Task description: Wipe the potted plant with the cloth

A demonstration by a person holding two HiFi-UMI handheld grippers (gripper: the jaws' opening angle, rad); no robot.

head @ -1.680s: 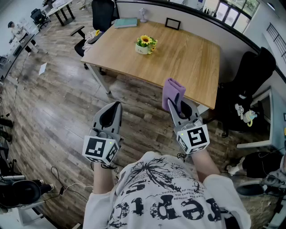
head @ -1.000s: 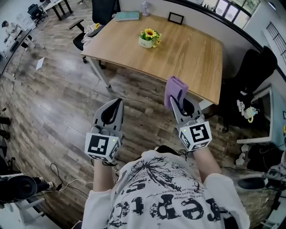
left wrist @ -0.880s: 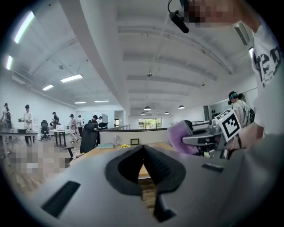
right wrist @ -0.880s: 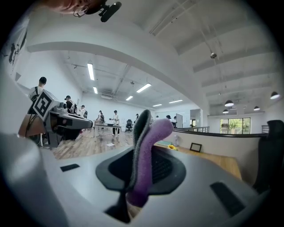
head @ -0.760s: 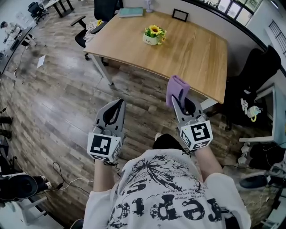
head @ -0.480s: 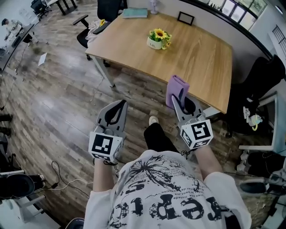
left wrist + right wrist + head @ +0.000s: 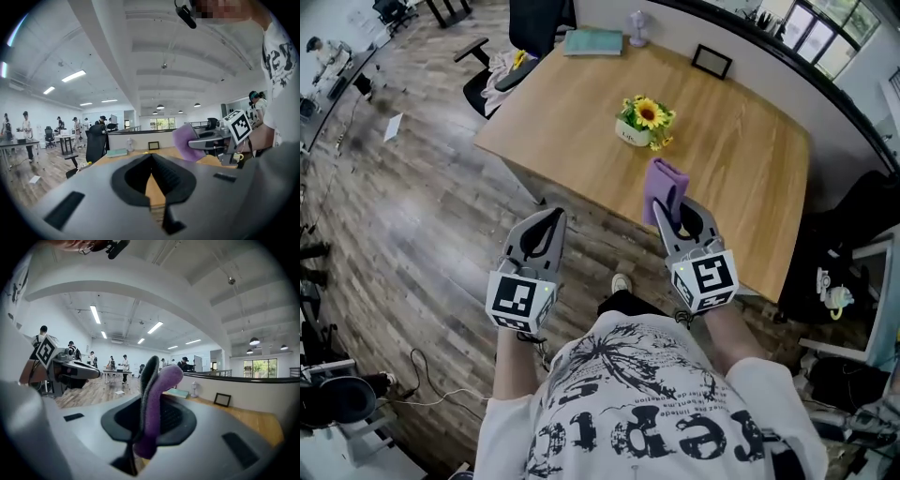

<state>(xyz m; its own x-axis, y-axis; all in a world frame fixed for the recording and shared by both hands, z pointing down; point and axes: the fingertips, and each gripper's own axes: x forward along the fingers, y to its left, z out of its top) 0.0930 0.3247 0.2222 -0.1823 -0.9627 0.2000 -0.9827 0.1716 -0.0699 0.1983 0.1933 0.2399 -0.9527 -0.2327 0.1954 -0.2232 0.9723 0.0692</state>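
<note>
The right gripper (image 7: 666, 214) is clamped on a soft, folded purple cloth (image 7: 662, 186), which stands up from its jaws over the near part of a pale wooden table (image 7: 750, 178). Just beyond the cloth, not touching it, sits the potted plant (image 7: 644, 122): yellow sunflowers in a small white pot whose print is too small to read. The left gripper (image 7: 549, 216) is closed on nothing, and the cloth's lower end is hidden between the right jaws.

Cloth (image 7: 663, 187) nearer the potted plant (image 7: 646, 122)
</note>
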